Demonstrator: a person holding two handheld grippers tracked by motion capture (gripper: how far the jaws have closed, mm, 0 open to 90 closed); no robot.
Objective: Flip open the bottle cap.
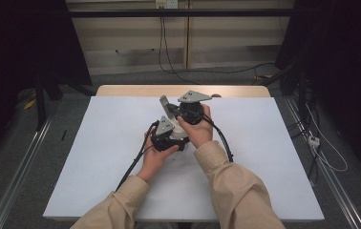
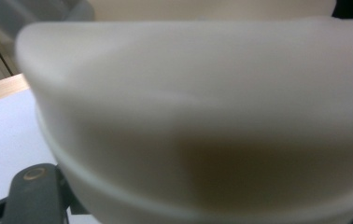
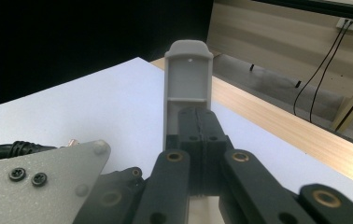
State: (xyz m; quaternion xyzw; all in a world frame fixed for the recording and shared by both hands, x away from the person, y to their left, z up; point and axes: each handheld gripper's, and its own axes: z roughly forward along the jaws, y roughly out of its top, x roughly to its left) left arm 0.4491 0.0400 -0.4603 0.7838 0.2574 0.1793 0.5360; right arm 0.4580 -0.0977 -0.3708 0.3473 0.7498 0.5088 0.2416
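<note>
Right gripper view: my right gripper (image 3: pixel 198 154) pinches the grey lid (image 3: pixel 188 88), left gripper (image 1: pixel 169 133) clamps the white container (image 2: pixel 202 116); next I'd pull them apart.

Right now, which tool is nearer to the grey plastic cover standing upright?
Right. The right tool is shut on the bottom of the grey cover. The left tool is just beside it, lower and nearer the person, against a white object.

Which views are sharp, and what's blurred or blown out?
High view: evenly lit white table sheet, dark surroundings, both grippers sharp. Left gripper view: a pale white object pressed close to the lens, fully out of focus, brownish shadow low on it. Right gripper view: grey plastic piece crisp, right gripper jaws nearest the lens soft.
</note>
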